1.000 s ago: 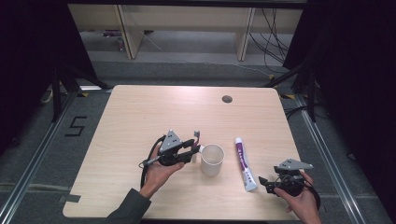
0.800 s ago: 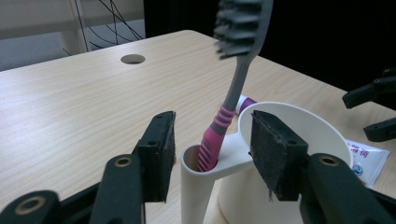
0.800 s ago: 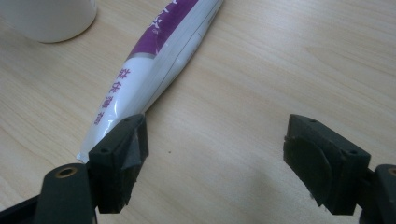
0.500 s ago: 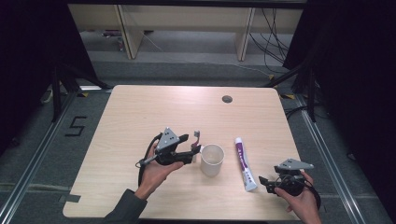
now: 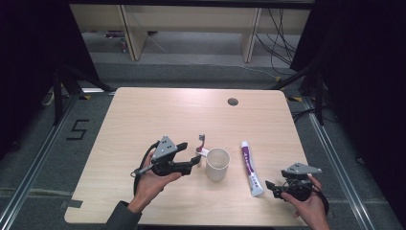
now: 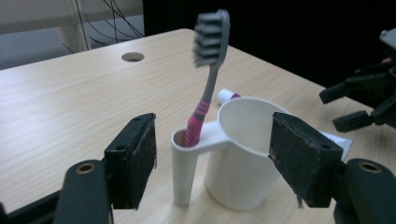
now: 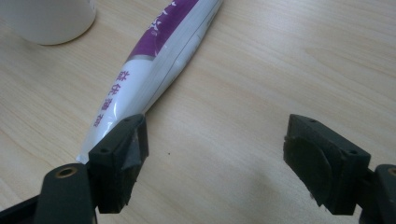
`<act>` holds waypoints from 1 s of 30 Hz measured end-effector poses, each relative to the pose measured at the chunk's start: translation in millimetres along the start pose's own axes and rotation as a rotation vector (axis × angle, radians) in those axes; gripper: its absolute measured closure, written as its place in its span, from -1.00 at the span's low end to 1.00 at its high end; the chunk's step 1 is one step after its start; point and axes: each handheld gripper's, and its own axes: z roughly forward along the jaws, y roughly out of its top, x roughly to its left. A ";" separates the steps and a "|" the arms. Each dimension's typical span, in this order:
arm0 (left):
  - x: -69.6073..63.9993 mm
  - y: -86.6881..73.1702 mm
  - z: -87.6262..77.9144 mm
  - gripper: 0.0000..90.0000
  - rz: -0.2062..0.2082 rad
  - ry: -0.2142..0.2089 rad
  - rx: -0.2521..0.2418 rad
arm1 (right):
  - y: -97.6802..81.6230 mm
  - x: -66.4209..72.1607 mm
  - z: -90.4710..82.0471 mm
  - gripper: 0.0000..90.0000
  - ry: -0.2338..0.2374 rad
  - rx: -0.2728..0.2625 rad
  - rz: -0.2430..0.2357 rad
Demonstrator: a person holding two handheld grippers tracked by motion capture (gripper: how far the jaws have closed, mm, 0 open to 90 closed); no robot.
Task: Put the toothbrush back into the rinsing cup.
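A light wooden table (image 5: 143,120) with a round grommet hole (image 5: 233,101) stands on grey floor (image 5: 43,163); black curtains (image 5: 28,57) flank pale shelving (image 5: 191,19) behind.

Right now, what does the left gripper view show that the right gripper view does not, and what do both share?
Left gripper view alone: a toothbrush, grey bristles up, standing in the cup's side holder, framed by the open left gripper; the table's round hole; and the other gripper farther off at the right edge.

Right gripper view alone: the purple print on the toothpaste tube, whose flat end lies by one of the open right gripper's fingers.

Both share: the white cup, the tube and the wooden table.
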 end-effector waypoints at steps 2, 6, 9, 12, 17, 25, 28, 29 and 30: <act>0.0 -4.6 -2.4 -0.35 0.005 0.001 0.019 | 0.3 1.8 -0.5 -0.49 0.007 0.008 0.028; 1.1 -10.5 -6.7 -0.41 0.014 0.006 0.034 | 0.3 2.0 -0.5 -0.49 -0.002 0.008 0.027; 3.4 -14.6 -11.3 -0.44 0.010 0.017 0.038 | 0.4 1.9 -0.4 -0.49 0.004 0.008 0.028; 5.2 -18.7 -14.1 -0.45 0.007 0.016 0.038 | 0.2 1.8 -0.4 -0.49 0.007 0.010 0.031; 4.2 -26.6 -18.2 -0.47 0.000 0.026 0.067 | 0.1 4.4 -1.4 -0.49 0.014 0.030 0.075; -2.1 -41.2 -24.2 -0.49 0.010 0.006 0.113 | -0.4 0.3 -1.8 -0.49 -0.009 0.015 0.049; -4.4 -46.3 -26.9 -0.49 0.011 0.004 0.124 | -0.6 0.0 -1.8 -0.49 -0.008 0.013 0.047; -5.1 -47.9 -27.8 -0.50 0.009 0.006 0.127 | -1.3 -1.3 -0.7 -0.49 -0.014 0.003 0.027; -5.4 -49.6 -28.6 -0.50 0.013 0.007 0.131 | -1.5 -2.8 0.5 -0.49 -0.004 -0.007 0.013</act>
